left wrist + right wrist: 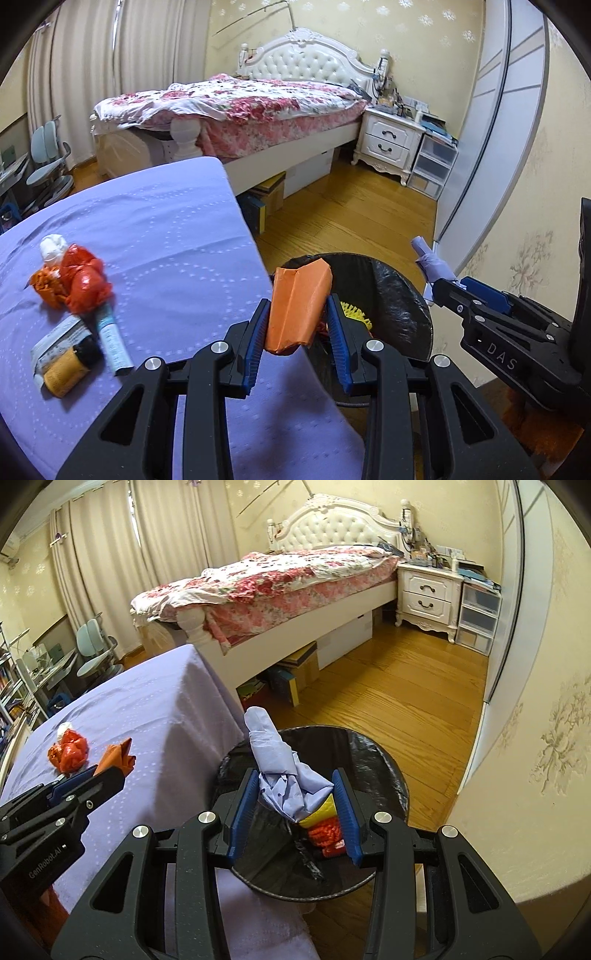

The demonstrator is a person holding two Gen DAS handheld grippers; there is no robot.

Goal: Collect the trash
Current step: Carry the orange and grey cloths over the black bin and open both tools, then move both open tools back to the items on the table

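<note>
My left gripper (297,308) is shut on a folded orange paper (297,306) and holds it at the table's right edge, beside the bin. My right gripper (295,786) is shut on a crumpled pale purple cloth (280,764) and holds it above the black-lined trash bin (384,771). Yellow and orange trash (325,825) lies inside the bin. On the purple table (155,229) lie a red plastic bag bundle (79,278), a white tube (112,341) and a small orange bottle on a paper packet (64,360).
A bed (236,107) with floral bedding stands behind the table. A white nightstand (391,142) and plastic drawers (432,166) stand at the far right. Boxes (267,199) sit under the bed. Wooden floor (354,221) lies beyond the bin. Chairs (48,166) stand far left.
</note>
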